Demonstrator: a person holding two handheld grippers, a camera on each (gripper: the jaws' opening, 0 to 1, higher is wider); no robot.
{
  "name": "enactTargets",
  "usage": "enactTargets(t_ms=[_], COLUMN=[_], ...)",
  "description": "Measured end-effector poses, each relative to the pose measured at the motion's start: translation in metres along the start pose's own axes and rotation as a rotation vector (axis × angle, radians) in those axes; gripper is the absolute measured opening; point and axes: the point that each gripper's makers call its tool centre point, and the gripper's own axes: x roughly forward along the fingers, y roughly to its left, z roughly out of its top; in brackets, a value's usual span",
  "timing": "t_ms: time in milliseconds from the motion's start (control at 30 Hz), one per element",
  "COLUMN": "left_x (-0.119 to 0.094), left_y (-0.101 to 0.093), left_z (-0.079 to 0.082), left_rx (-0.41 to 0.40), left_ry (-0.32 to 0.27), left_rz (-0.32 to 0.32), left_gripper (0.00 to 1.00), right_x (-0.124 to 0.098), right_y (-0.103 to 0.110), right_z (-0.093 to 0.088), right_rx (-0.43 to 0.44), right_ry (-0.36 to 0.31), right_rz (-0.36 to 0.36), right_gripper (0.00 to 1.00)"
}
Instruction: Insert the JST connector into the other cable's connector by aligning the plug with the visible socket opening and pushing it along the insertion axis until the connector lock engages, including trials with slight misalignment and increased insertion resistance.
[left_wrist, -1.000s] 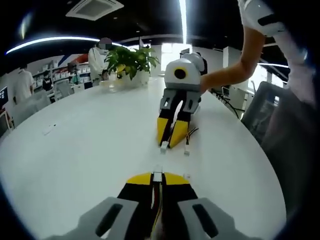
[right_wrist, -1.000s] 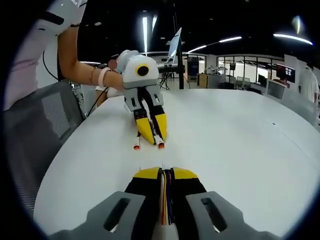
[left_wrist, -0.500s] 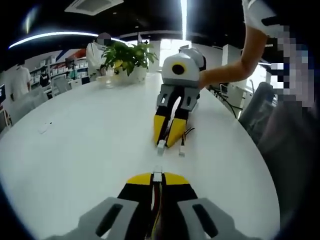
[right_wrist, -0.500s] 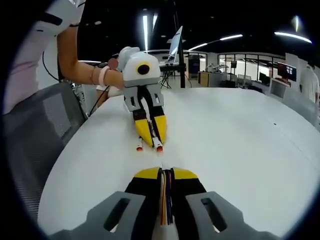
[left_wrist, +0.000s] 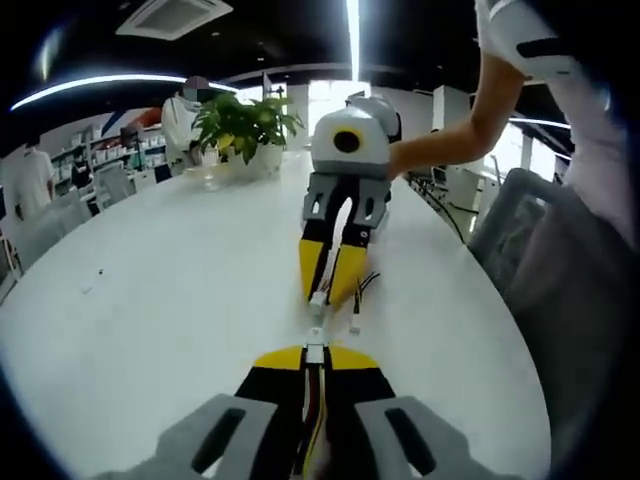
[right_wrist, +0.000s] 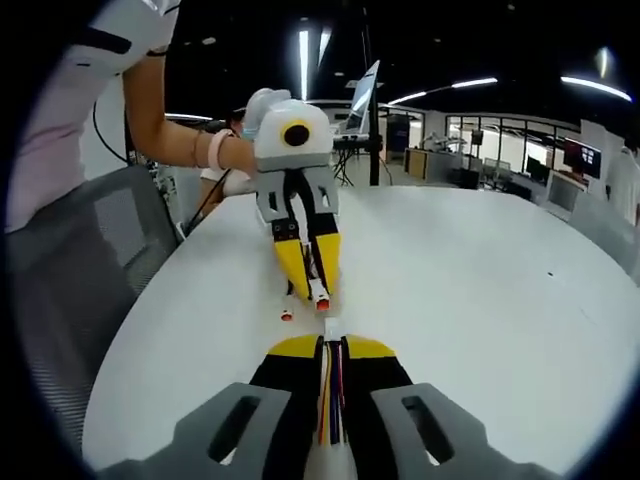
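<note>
Over the white table (left_wrist: 150, 300), the left gripper (left_wrist: 314, 354) was clamped on a cable whose white plug (left_wrist: 315, 351) stuck out at its tips. The right gripper (right_wrist: 329, 343) pinched coloured wires (right_wrist: 331, 395), its socket (right_wrist: 331, 327) just short of the plug.

A small white connector (left_wrist: 315, 352) protrudes from between the left jaws. The mating white connector (left_wrist: 317, 297), protruding from the right jaws, faces it, apparently just apart.
</note>
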Motion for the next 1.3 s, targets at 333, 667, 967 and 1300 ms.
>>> enactTargets(t_ms=[333, 667, 967, 1300], left_x=[0.0017, 0.0012, 0.0014, 0.0017], left_y=[-0.0009, -0.0032, -0.0052, -0.0058], left_z=[0.0049, 0.0065, 0.0070, 0.0076], left_rx=[0.032, 0.031, 0.029, 0.049], left_ry=[0.009, 0.006, 0.010, 0.015], left_rz=[0.001, -0.005, -0.006, -0.008], left_gripper=[0.00, 0.00, 0.00, 0.00], right_x=[0.0018, 0.0044, 0.0073, 0.0080], right_y=[0.0045, 0.0036, 0.0046, 0.0045], right_z=[0.0046, 0.0071, 0.0075, 0.0057], right_rx=[-0.024, -0.042, -0.050, -0.067], right_ry=[0.003, 0.017, 0.027, 0.045], right_rz=[0.034, 0.038, 0.049, 0.058], right_gripper=[0.04, 0.04, 0.04, 0.04])
